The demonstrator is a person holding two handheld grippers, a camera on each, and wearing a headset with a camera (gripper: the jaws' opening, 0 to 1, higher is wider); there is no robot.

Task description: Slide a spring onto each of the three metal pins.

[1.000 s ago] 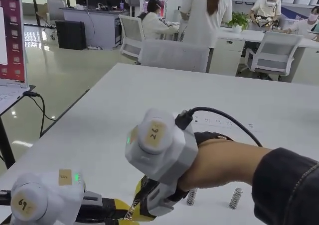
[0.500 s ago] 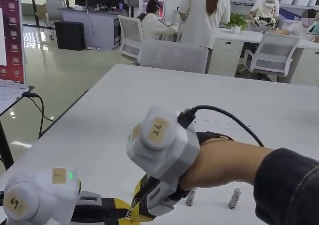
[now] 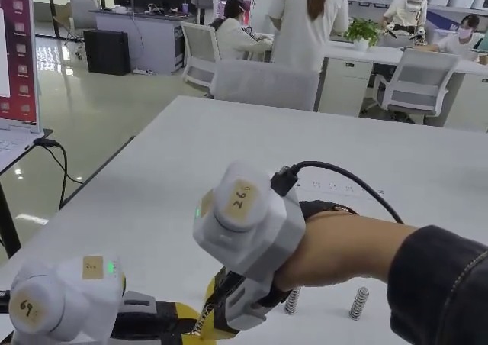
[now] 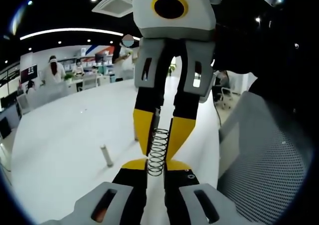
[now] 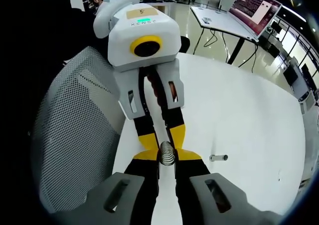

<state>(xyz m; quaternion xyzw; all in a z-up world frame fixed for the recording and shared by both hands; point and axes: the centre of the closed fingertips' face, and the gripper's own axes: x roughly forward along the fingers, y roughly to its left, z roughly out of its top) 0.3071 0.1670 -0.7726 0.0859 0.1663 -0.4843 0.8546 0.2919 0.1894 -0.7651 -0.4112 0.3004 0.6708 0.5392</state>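
Right fingers [image 4: 142, 128] grip a bright coiled spring [image 4: 158, 153], left fingers [image 5: 178, 134] clenched at its end.

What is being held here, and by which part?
A spring, pinched along its coiled sides between the right gripper's jaws. Its other end sits between the left gripper's jaw tips; whether those grip it cannot be told.

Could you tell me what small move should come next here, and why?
Probably nudge the right claw toward the left claw, working the spring further on. Both claws look closed on that spring, tip to tip; any pin inside it is hidden. A bare pin sits on the table.
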